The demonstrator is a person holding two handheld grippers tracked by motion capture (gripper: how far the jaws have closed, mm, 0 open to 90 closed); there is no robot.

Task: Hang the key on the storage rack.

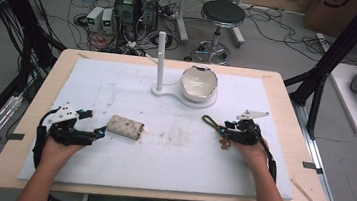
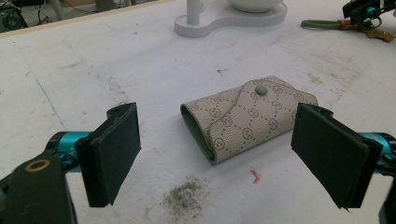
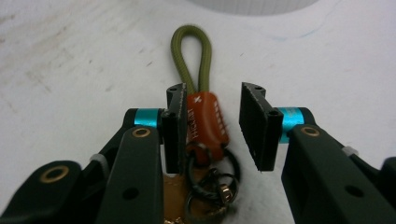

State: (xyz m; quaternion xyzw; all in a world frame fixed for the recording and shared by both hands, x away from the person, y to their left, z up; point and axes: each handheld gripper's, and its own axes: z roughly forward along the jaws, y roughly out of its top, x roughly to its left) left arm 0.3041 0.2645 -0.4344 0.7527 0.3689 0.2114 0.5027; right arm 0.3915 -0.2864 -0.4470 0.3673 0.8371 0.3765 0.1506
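beige pouch [image 2: 247, 119] sits between our left gripper [image 2: 233, 154]'s spread jaws for grabbing; right gripper [image 3: 212, 128] straddles the keychain [image 3: 203, 121], jaws apart.

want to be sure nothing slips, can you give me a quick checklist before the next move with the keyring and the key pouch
1. Right gripper jaws around the keyring: ok, the orange tab sits between them.
2. Firm grip on the keyring: not ok, one pad touches the tab and the other stands off with a gap.
3. Left gripper open: ok, jaws wide apart.
4. Key pouch lined up between the left jaws: ok, just ahead of them, untouched.
5. Pouch flap: ok, snapped shut.
6. Bowl clear of both hands: ok.
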